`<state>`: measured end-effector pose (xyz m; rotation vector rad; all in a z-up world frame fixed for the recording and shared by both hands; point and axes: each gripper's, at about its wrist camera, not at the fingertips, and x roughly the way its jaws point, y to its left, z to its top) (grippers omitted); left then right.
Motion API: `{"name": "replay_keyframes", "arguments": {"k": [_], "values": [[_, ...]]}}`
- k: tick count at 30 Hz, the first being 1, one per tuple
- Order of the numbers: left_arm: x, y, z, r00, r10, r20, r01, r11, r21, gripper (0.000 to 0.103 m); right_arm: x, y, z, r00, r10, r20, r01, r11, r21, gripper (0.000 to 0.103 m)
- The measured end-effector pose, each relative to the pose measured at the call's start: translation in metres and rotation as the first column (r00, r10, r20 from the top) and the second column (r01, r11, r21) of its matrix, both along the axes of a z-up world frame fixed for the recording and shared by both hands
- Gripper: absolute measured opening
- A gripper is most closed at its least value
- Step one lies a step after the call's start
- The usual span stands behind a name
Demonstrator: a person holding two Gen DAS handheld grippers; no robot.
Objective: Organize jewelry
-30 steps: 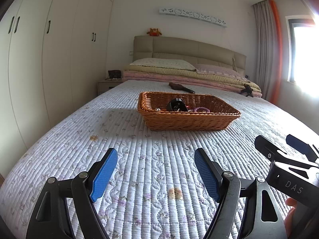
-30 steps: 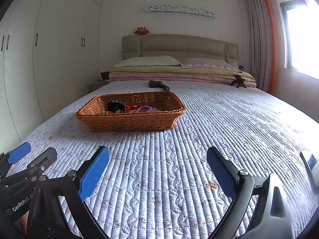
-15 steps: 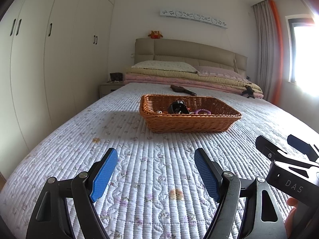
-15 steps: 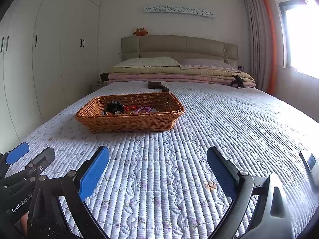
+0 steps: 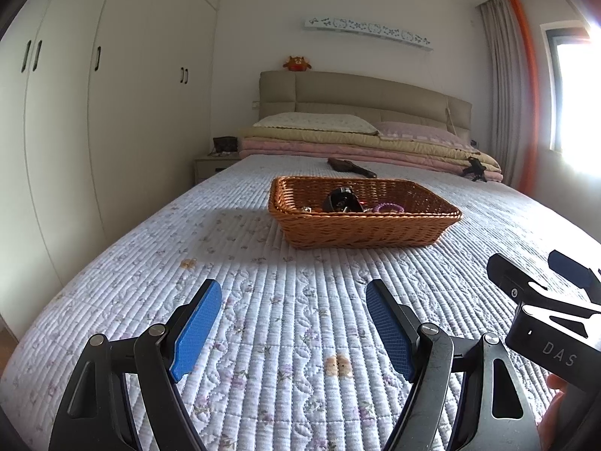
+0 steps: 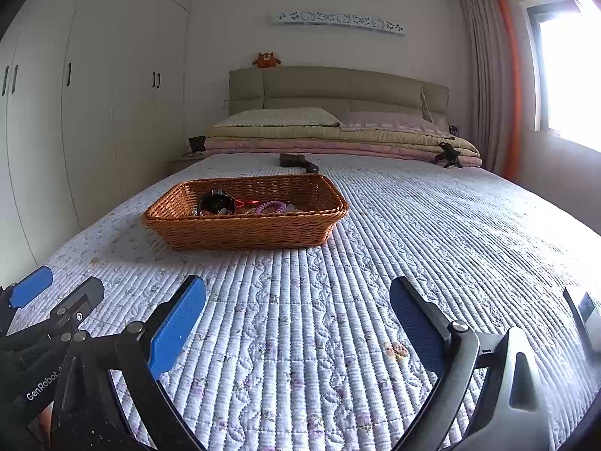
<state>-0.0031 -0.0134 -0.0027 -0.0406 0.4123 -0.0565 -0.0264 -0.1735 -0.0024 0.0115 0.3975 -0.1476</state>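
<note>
Left tongs (image 5: 293, 323) spread, nothing between them. Ahead of both, well apart, the basket (image 5: 360, 227) sits on the quilt (image 5: 263, 300). Inside: a watch (image 6: 216, 203), stiff and fairly weighty, so I'd pinch its strap; a bracelet (image 6: 268, 207), light and springy, taken across the loop. Right tongs (image 6: 298, 323) spread, bare.

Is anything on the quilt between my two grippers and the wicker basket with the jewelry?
Nothing visible. Only bare quilt lies between the left gripper, the right gripper and the wicker basket.
</note>
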Motion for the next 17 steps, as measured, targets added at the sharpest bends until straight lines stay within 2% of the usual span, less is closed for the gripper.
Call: {"name": "replay_keyframes", "arguments": {"k": [17], "values": [[0.0008, -0.0031, -0.0012, 1.000, 0.020, 0.003, -0.020, 1.000, 0.024, 0.080, 0.0004, 0.0006, -0.0001, 1.000, 0.001, -0.001, -0.001, 1.000, -0.001, 0.099]]}}
